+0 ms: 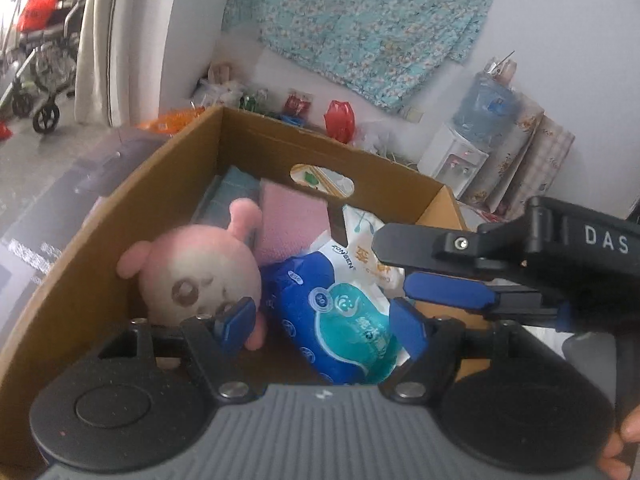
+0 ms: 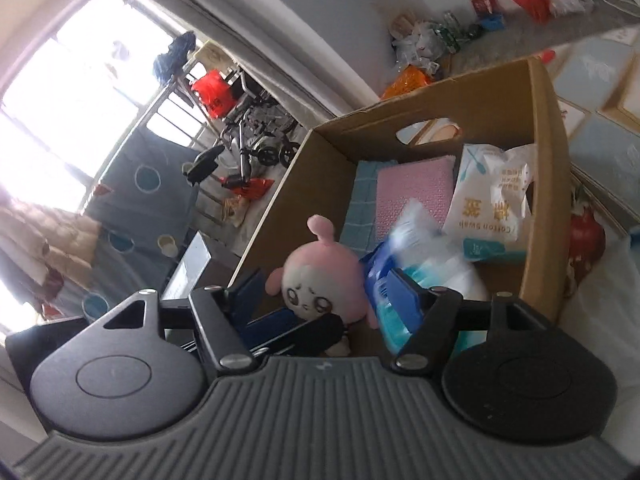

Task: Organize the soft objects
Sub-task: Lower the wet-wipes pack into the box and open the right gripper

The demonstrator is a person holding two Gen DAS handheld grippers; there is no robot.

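An open cardboard box (image 1: 180, 168) (image 2: 544, 184) holds a pink plush toy (image 1: 200, 272) (image 2: 320, 276), a blue wipes pack (image 1: 340, 320) (image 2: 424, 276), a white cotton swab bag (image 1: 368, 248) (image 2: 492, 204), a pink folded cloth (image 1: 292, 216) (image 2: 412, 192) and a teal cloth (image 1: 236, 184) (image 2: 364, 200). My left gripper (image 1: 322, 326) hangs open over the box's near edge, above the plush and the pack. My right gripper (image 2: 326, 298) (image 1: 394, 268) is open above the same corner and grips nothing; the wipes pack looks blurred beside its right finger. One left finger (image 2: 312, 330) crosses below it.
A water dispenser (image 1: 472, 136) stands behind the box under a floral quilt (image 1: 360, 20) on the wall. Red bags and clutter (image 1: 340, 120) line the wall. A wheelchair (image 2: 256, 128) stands by the window. A person's fingertips (image 1: 624, 440) show at the lower right.
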